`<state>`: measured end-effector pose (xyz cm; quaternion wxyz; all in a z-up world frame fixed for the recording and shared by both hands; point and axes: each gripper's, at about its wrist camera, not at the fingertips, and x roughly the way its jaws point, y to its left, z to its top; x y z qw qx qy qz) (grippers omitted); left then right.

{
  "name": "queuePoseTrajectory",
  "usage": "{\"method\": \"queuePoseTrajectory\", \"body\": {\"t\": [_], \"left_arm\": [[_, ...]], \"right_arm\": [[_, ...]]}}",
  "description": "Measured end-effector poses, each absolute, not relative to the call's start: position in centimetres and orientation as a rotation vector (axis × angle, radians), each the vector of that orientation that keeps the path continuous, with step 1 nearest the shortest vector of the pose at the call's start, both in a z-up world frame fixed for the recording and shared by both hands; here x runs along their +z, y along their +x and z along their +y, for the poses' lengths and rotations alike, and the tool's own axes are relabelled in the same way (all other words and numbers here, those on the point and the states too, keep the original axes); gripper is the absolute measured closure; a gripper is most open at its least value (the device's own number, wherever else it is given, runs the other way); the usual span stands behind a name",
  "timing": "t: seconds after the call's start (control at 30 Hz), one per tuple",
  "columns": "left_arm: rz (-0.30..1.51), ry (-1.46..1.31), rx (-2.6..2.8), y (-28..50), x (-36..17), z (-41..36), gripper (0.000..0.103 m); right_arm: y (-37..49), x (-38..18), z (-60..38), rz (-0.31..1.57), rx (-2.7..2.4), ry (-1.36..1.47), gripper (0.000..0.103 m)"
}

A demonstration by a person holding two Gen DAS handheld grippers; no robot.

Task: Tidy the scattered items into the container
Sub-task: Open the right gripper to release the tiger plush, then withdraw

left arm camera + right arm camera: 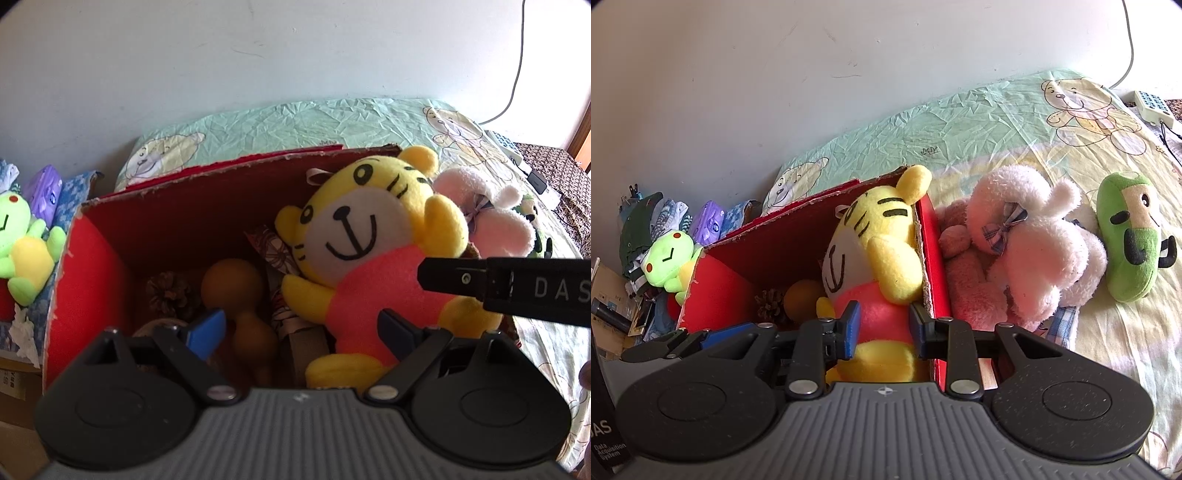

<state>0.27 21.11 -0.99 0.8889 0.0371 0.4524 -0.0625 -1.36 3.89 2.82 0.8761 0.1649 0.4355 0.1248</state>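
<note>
A red cardboard box [92,288] stands on the bed and holds a yellow tiger plush in a pink shirt [354,229], a brown gourd [236,291] and a pine cone [170,295]. The tiger [875,258] leans on the box's right wall [936,258]. My right gripper [884,325] is shut on the tiger's pink belly, a blue pad [851,321] on each side. One of its black fingers [480,284] crosses the left wrist view. My left gripper [303,330] hangs open over the box, its pads wide apart, holding nothing.
Right of the box on the bear-print sheet [997,122] lie a pink rabbit plush [1027,251], a brownish bear [964,288] and a green plush [1130,236]. A green frog plush [670,258] and clutter sit left of the box. A power strip [1152,103] lies far right.
</note>
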Motion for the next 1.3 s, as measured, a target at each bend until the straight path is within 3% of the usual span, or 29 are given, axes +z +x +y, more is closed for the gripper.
{"method": "queuePoseTrajectory", "body": {"t": [1.3], "left_arm": [[0.94, 0.066, -0.109, 0.0, -1.4, 20.9, 0.01]], "right_arm": [[-2.4, 2.5, 3.7, 0.842, 0.283, 0.332, 0.073]]}}
